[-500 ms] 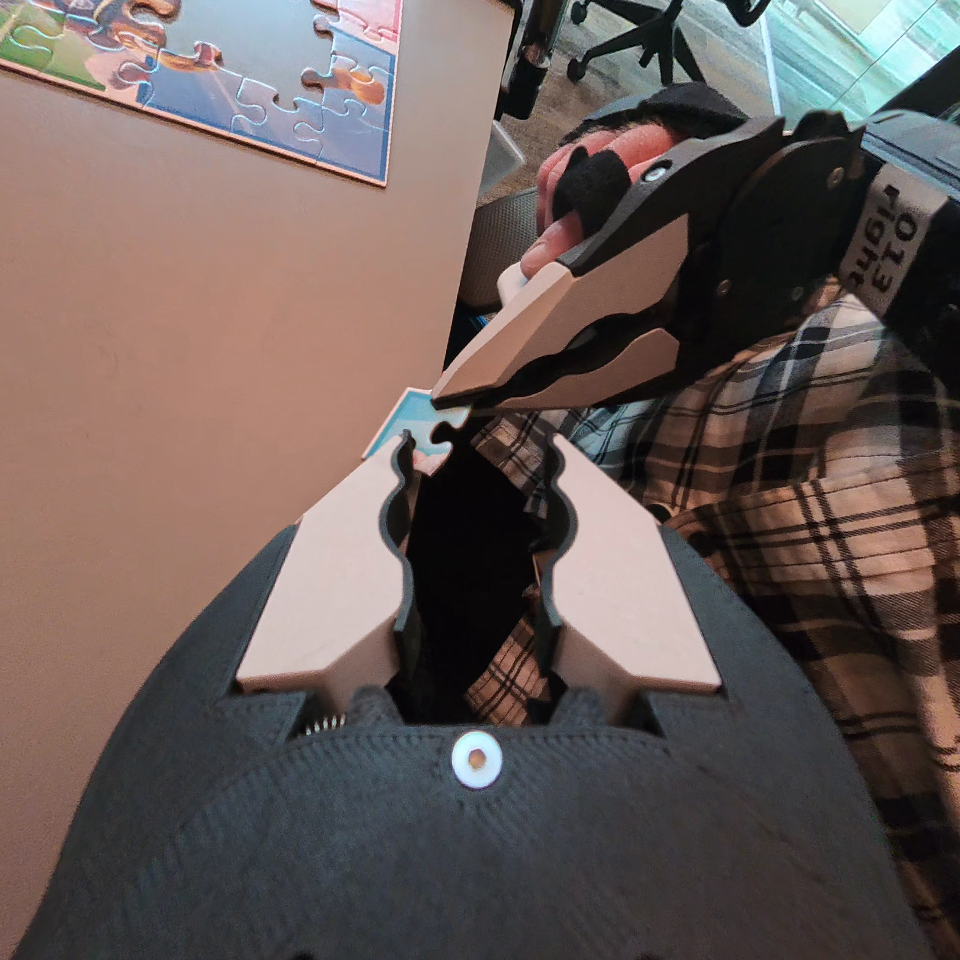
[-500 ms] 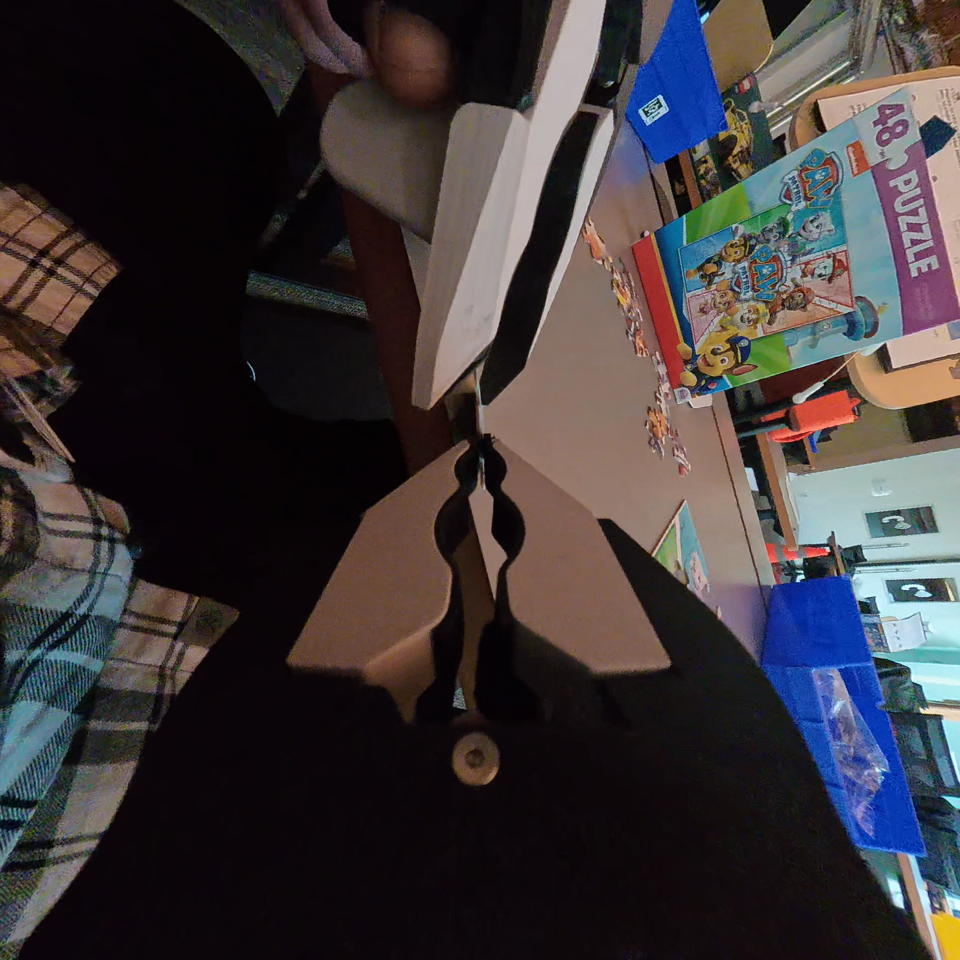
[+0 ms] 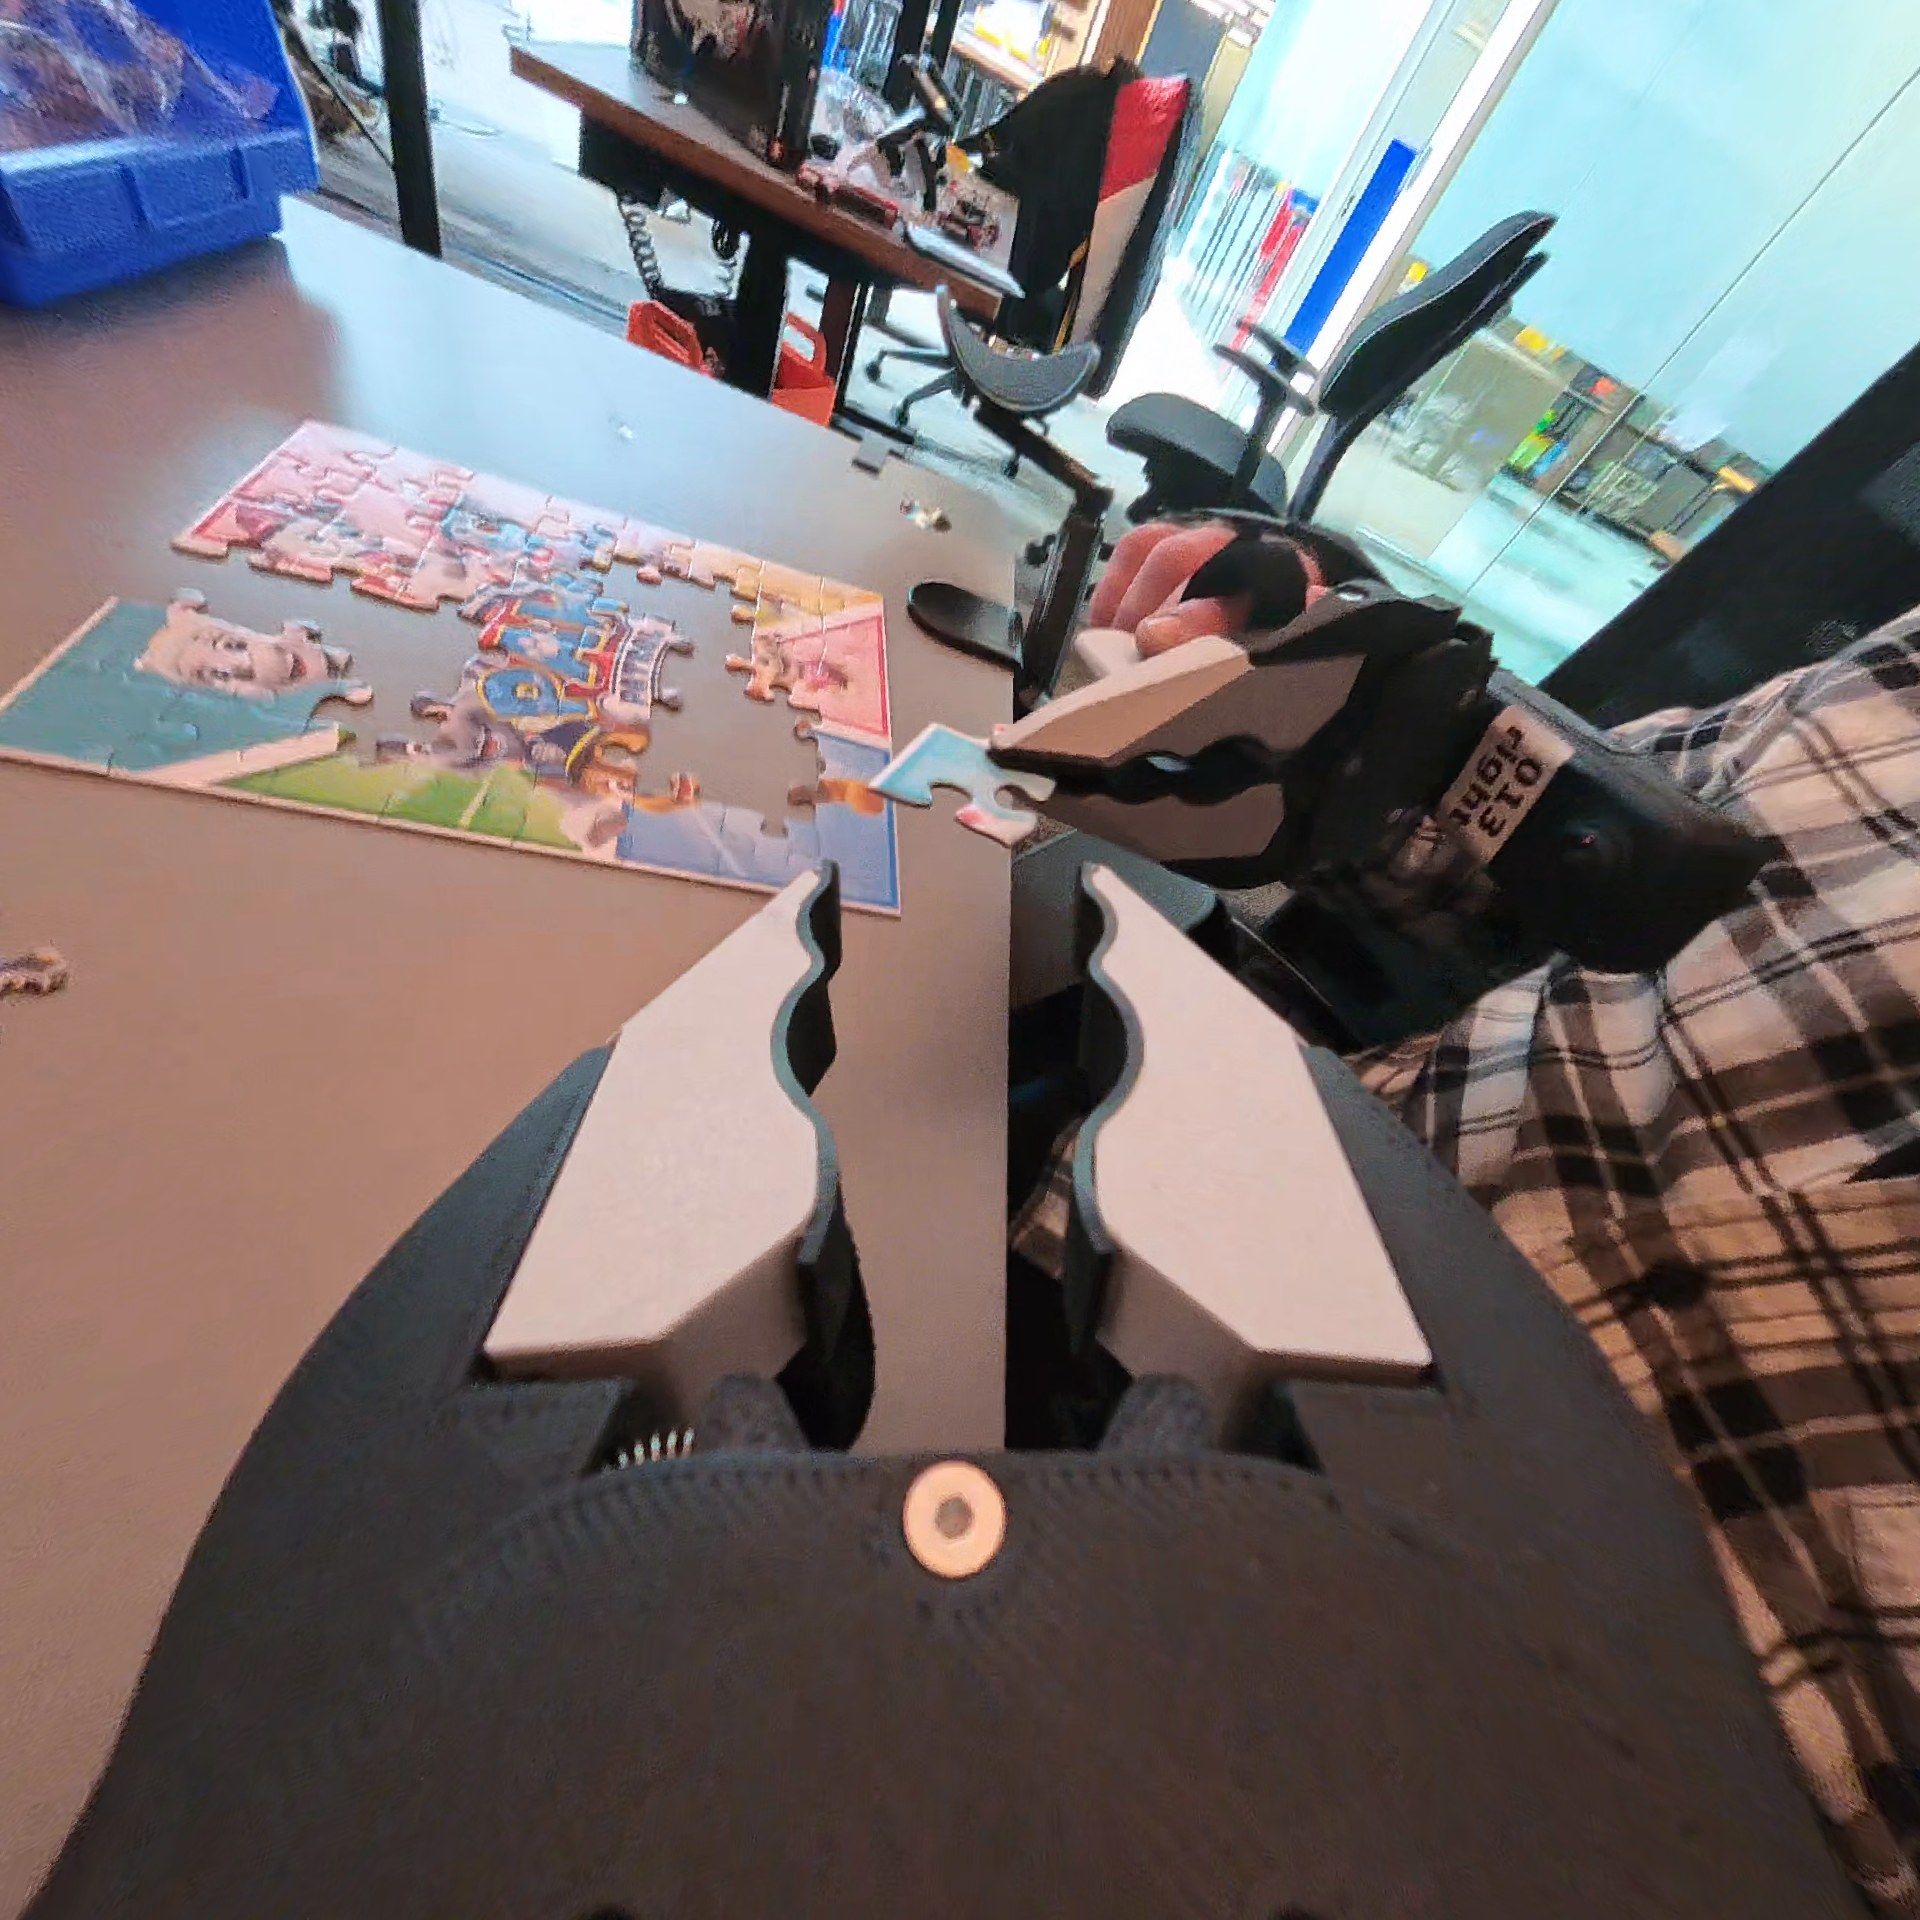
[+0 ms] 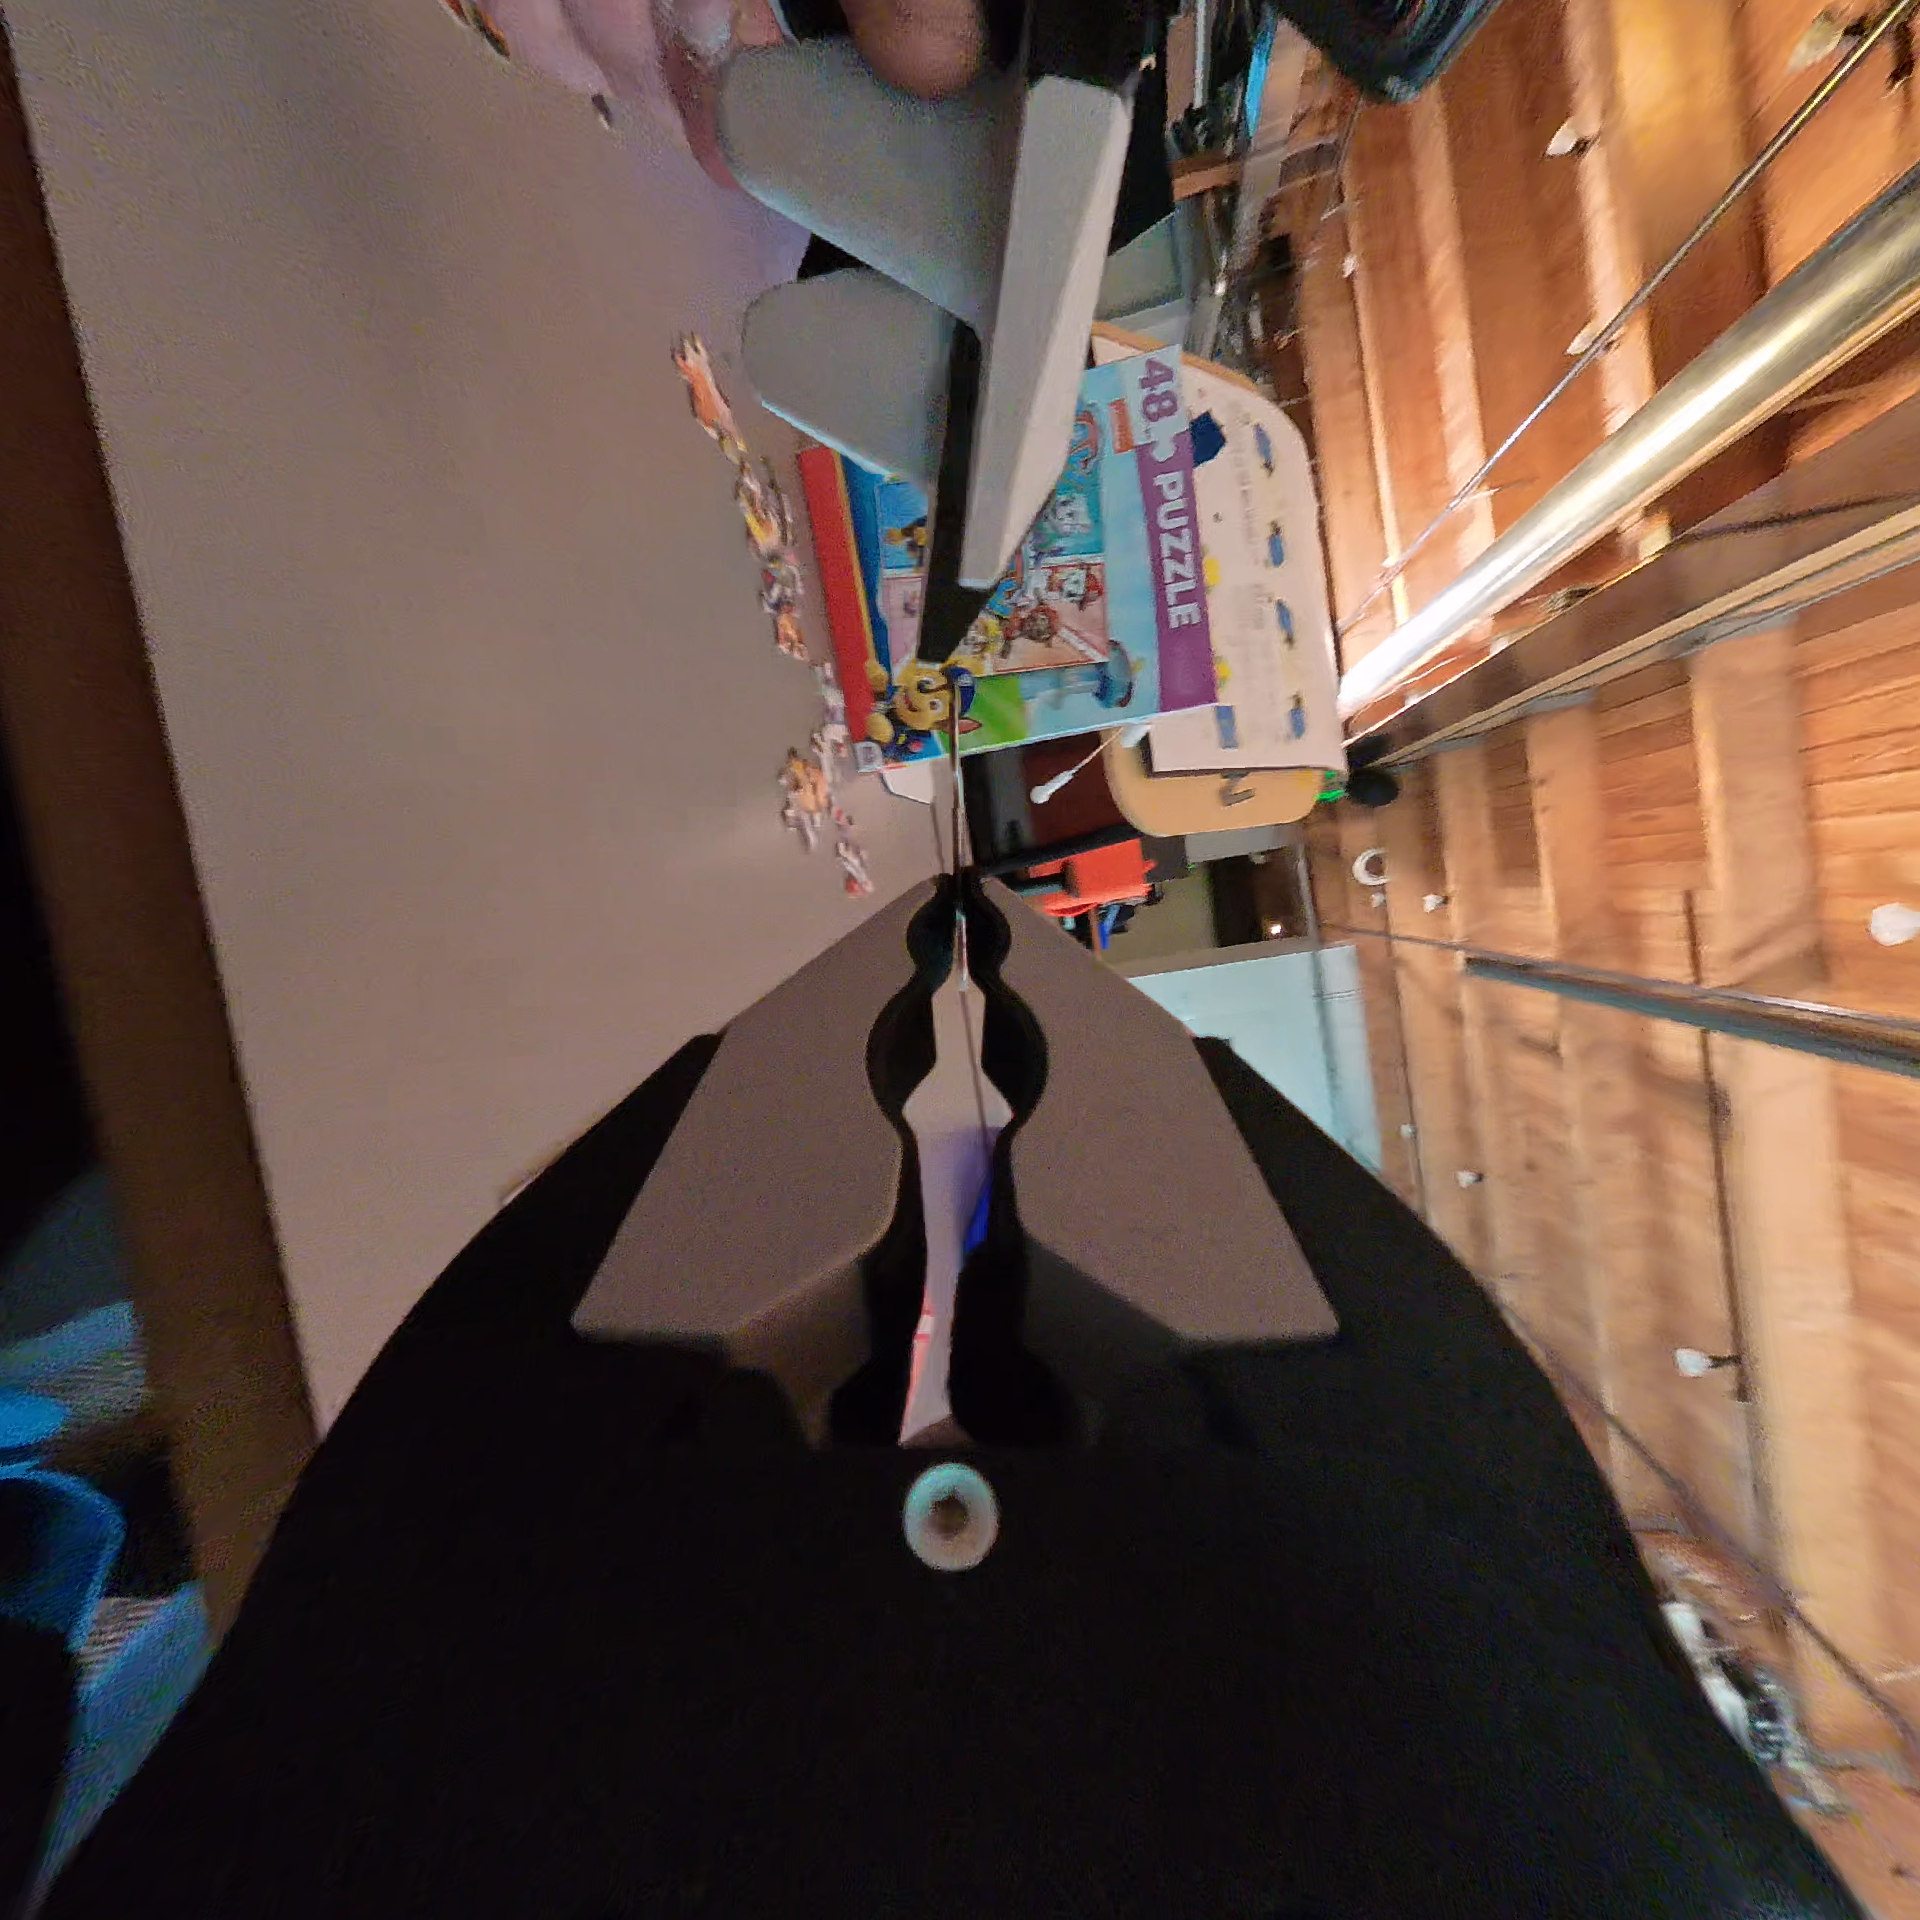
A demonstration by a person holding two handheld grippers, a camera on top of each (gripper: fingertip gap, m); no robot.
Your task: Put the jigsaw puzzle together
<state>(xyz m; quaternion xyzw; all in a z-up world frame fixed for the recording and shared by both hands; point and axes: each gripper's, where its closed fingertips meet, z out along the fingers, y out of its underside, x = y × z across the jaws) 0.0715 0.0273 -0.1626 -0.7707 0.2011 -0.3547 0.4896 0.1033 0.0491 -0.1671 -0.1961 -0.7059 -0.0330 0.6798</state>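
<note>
The partly assembled jigsaw puzzle (image 3: pixel 468 675) lies flat on the brown table (image 3: pixel 312 1039), with gaps in its middle and right side. My right gripper (image 3: pixel 1023 774) comes in from the right, shut on a light blue puzzle piece (image 3: pixel 940 779), and holds it in the air over the table edge by the puzzle's right border. In the right wrist view the gripper (image 4: pixel 961 883) pinches the piece edge-on (image 4: pixel 958 821). My left gripper (image 3: pixel 961 894) is open and empty, just below the held piece. Its fingers (image 4: pixel 1029 364) show ahead in the right wrist view.
The puzzle box (image 4: pixel 1039 644) stands at the far side of the table, with several loose pieces (image 4: pixel 774 540) in front of it. One loose piece (image 3: pixel 31 971) lies at the left. A blue bin (image 3: pixel 125 156) is at the back left. Office chairs (image 3: pixel 1351 364) stand beyond the table edge.
The right gripper has carried the piece up and away from my left fingertips, to above the table edge beside the puzzle. The left gripper has tilted up and stays open.
</note>
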